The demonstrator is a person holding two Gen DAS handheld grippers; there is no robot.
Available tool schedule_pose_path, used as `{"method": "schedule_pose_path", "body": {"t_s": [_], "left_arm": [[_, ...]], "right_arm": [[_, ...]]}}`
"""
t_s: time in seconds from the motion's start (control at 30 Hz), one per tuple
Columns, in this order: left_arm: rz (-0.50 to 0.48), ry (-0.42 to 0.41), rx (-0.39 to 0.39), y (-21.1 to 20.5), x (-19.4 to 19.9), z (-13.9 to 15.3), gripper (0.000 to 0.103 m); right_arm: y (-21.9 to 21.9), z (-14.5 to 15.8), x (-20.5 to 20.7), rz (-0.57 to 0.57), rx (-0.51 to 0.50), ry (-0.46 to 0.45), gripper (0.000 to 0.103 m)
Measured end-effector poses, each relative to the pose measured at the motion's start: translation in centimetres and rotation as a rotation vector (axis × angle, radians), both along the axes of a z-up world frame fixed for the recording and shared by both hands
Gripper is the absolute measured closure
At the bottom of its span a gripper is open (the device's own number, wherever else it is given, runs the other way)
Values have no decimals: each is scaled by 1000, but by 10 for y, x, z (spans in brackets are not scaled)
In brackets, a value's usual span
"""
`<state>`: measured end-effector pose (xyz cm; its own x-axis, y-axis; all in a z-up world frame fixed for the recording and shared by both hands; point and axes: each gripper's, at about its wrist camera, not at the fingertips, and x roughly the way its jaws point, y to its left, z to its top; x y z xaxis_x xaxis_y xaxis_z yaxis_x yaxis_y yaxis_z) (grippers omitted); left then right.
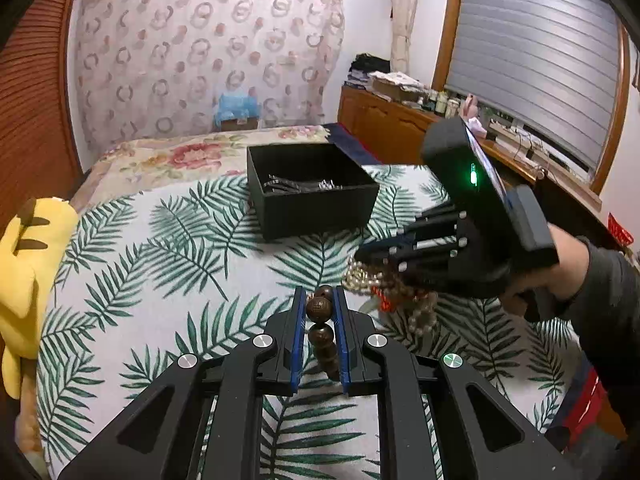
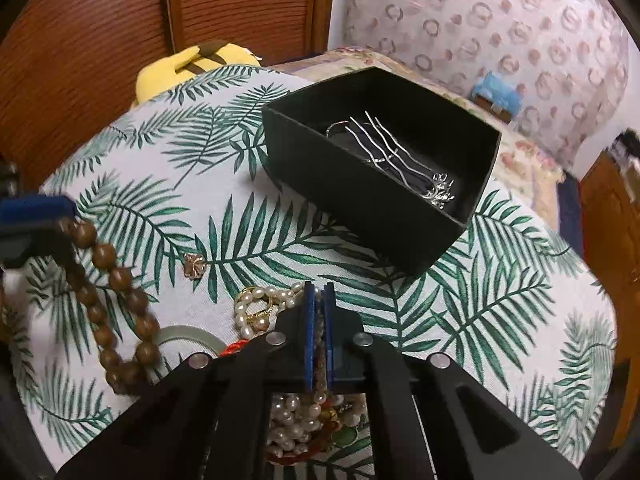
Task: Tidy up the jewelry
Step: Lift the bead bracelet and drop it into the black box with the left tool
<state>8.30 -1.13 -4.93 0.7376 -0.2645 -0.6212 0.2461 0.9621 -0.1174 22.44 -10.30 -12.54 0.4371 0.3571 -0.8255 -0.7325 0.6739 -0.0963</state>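
Underneath everything, a white cloth printed with green palm fronds (image 2: 500, 312), spread flat as the work surface. Set toward its far side, an open black rectangular cardboard box (image 2: 360, 196), top clear so pieces can drop straight in; already inside, silver wavy hair pins (image 2: 396, 152) lying along the bottom.

Nearer, clamped in the left gripper (image 1: 319, 312), a string of dark brown carved wooden beads (image 2: 116, 300): blue pads closed narrow on one bead, the loop hanging free below, apparently lifted clear of the cloth to keep it from snagging the pile.

Pinched in the right gripper (image 2: 319, 312), a tangle of cream pearl strands (image 2: 260, 312) mixed with red cord: pads nearly together on a few strands, the bulk dangling under the tool, probably raised as one bunch for the carry to the box.

Left alone on the cloth between both tools, a small gold flower-shaped earring (image 2: 193, 266), well apart from the box.
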Motion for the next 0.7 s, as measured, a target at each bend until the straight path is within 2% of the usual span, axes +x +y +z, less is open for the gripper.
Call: {"method": "schedule_pose_path", "body": {"t_s": [0.13, 0.3, 0.7], "left_arm": [[6, -27, 3, 2, -2, 12, 91], [11, -64, 4, 2, -3, 29, 91], [11, -131, 0, 3, 5, 61, 91]], "right_arm": [[-8, 21, -11, -18, 55, -44, 98], [-31, 73, -25, -44, 159, -130, 98], [-57, 167, -46, -38, 267, -287, 98]]}}
